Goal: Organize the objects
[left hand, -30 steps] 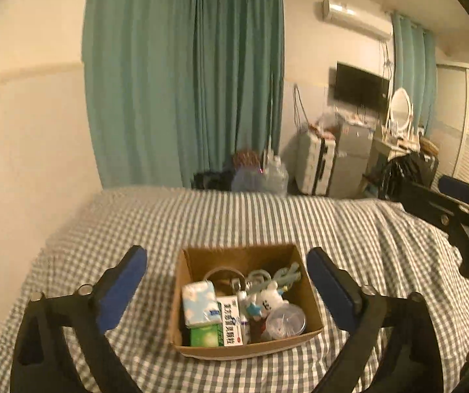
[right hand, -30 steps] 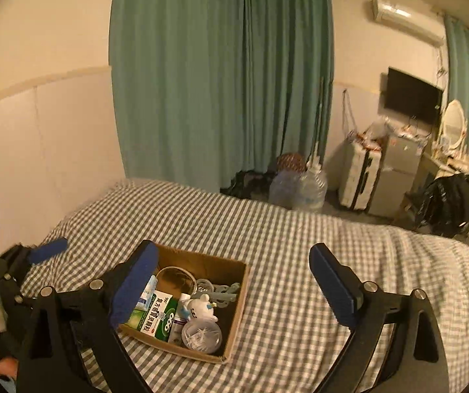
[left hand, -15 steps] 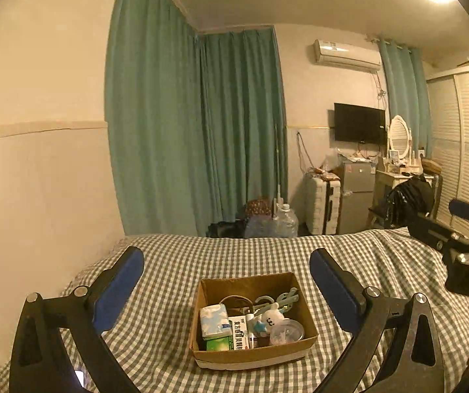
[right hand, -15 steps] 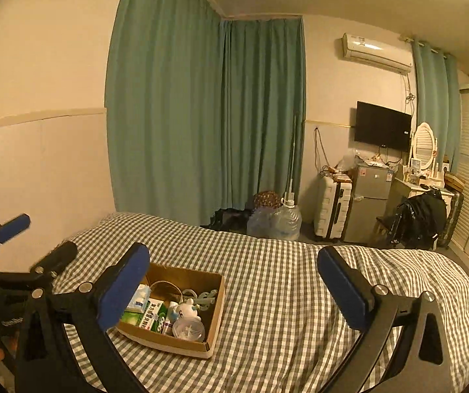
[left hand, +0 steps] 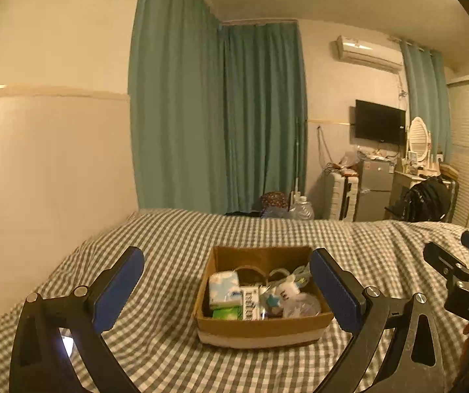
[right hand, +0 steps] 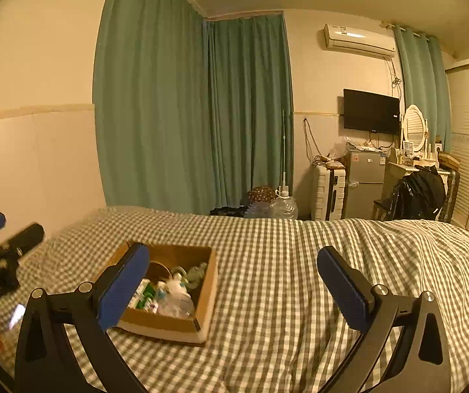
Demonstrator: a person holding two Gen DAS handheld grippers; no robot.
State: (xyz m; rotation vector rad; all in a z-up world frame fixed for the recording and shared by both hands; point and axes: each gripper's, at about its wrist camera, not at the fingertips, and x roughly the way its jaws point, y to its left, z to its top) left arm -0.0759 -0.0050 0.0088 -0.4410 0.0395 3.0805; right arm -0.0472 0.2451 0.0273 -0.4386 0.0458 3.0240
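Observation:
An open cardboard box (left hand: 260,326) sits on the checked bed cover and holds a tissue pack (left hand: 224,290), a green and white carton (left hand: 250,304), a small white toy (left hand: 287,291), a clear lidded cup (left hand: 301,306) and a ring-shaped item. My left gripper (left hand: 227,281) is open and empty, held above the bed just short of the box. My right gripper (right hand: 233,285) is open and empty, to the right of the box (right hand: 169,294), and shows at the right edge of the left wrist view (left hand: 463,262).
The bed (right hand: 283,262) has a grey checked cover. A wall runs along its left side (left hand: 47,170). Beyond its far end are teal curtains (right hand: 195,114), water jugs (right hand: 283,208), a suitcase (right hand: 329,193), a small fridge (right hand: 365,183) and a dressing table (right hand: 414,163).
Both cameras have tilted up and drawn back, so more of the room and ceiling shows. The box stays on the bed. Both grippers remain open.

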